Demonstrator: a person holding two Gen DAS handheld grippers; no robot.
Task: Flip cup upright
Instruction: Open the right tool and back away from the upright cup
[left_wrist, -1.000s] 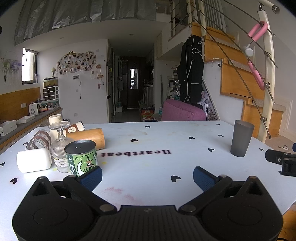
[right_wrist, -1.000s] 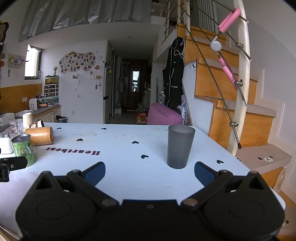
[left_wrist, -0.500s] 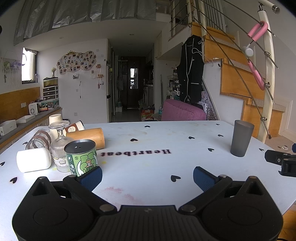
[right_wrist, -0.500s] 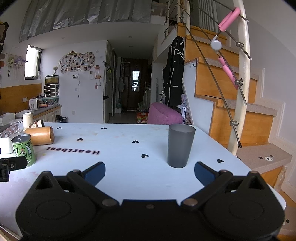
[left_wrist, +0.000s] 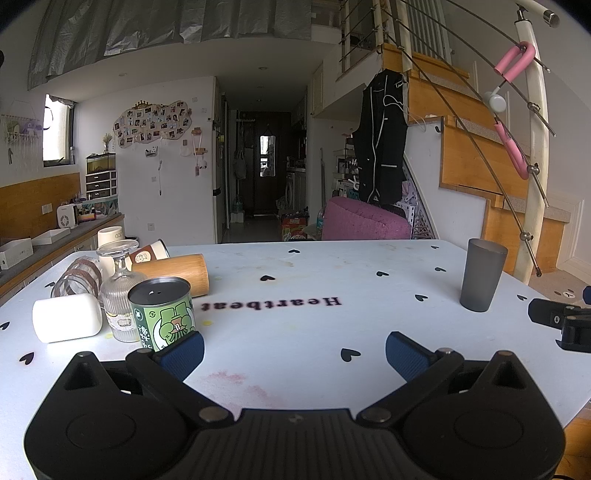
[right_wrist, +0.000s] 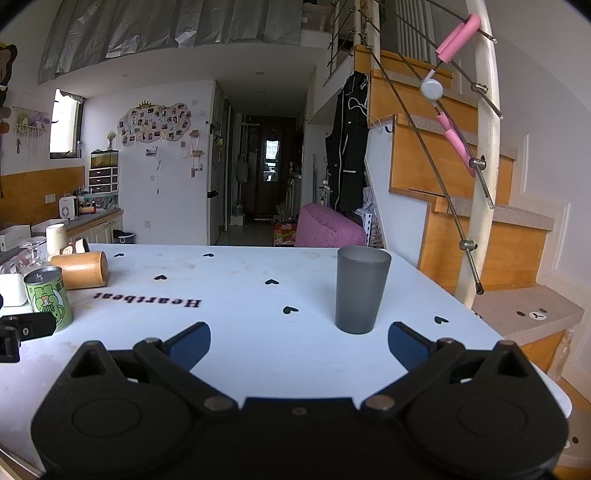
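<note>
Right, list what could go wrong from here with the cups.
1. The grey cup already stands upright near the table edge, ahead of the open right tool; a careless nudge might send it off.
2. The bamboo cup lies on its side among the can and stemmed glass; the open left tool could knock them reaching in.

green can, wooden tumbler, white table

grey cup: 1 | wooden cup: 1, on its side | green tin: 1 | stemmed glass: 1, inverted | white mug: 1, lying | paper cups: 2 | ribbed clear glass: 1, lying
</note>
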